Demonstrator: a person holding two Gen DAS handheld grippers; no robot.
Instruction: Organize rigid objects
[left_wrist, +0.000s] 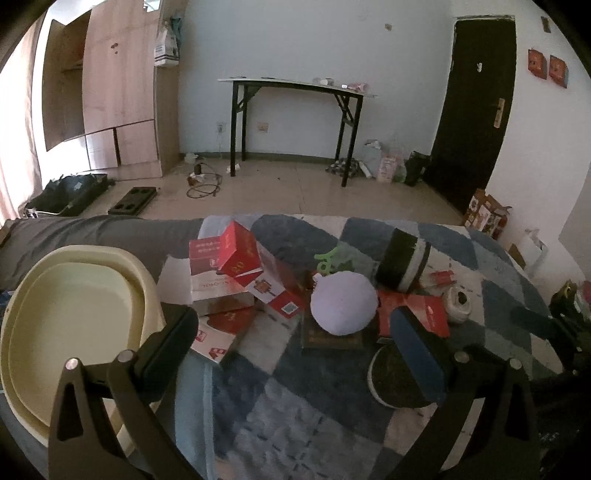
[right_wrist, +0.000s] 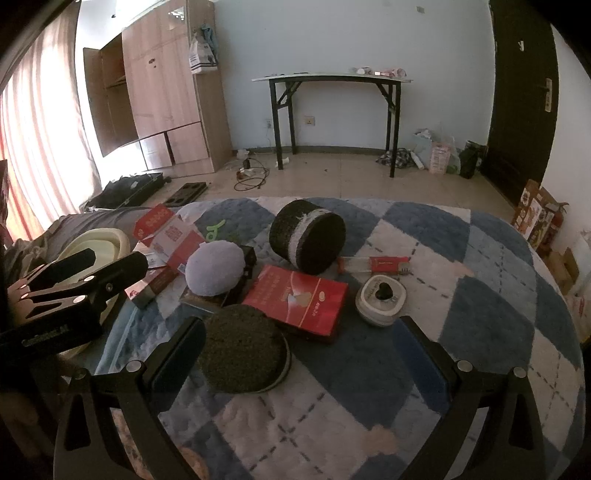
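Both the left gripper (left_wrist: 291, 350) and right gripper (right_wrist: 303, 354) are hovering with fingers apart; the right should be straddling the near flat dark round sponge pad (right_wrist: 243, 349) squarely before lifting it toward the cream plastic basin (left_wrist: 74, 314) at left.

Between the right gripper's (right_wrist: 303, 350) spread fingers the quilt (right_wrist: 369, 387) lies bare apart from the dark disc (right_wrist: 243, 354) (touching the left finger), while beyond the fingertips the red box (right_wrist: 299, 299) and white case (right_wrist: 380, 295) block passage.
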